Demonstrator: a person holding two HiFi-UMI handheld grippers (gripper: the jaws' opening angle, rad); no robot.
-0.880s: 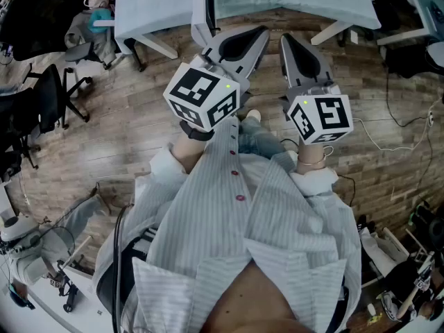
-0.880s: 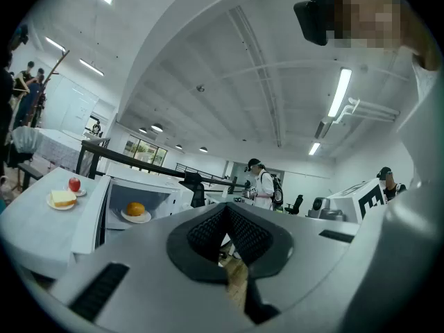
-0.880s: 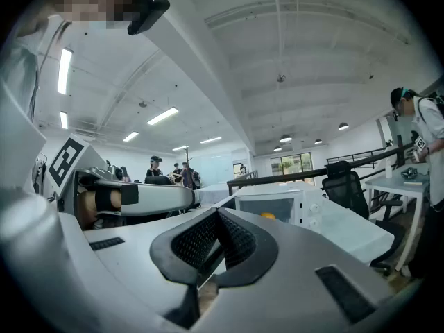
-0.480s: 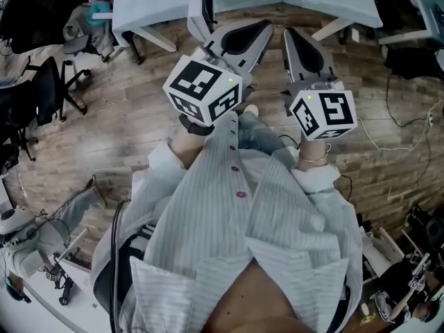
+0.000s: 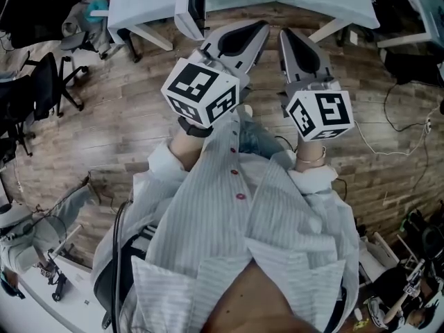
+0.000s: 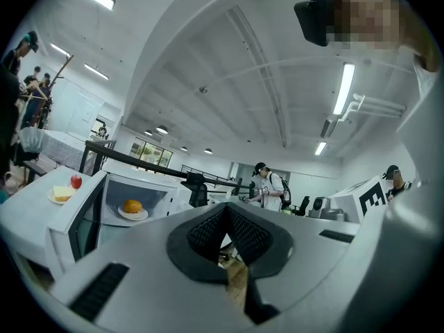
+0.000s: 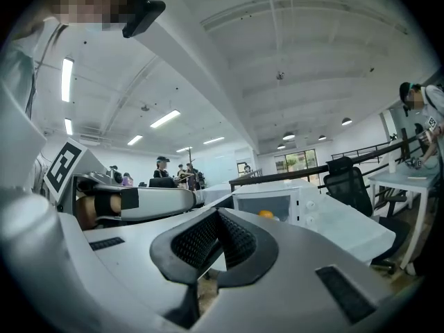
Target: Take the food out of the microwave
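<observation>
Kept left gripper (image 6: 226, 222) and right gripper (image 7: 217, 222) level before the chest, jaws pressed together on nothing; found the microwave (image 5: 184, 16) shifted slightly toward upper left of the head view since a moment ago. Judged as approach only, reach not yet begun. Spotted the orange food (image 6: 132, 205) on its plate (image 6: 133, 216) inside the open cavity, left of centre in the left gripper view: roundish, no clear long axis, cavity mouth facing the grippers
</observation>
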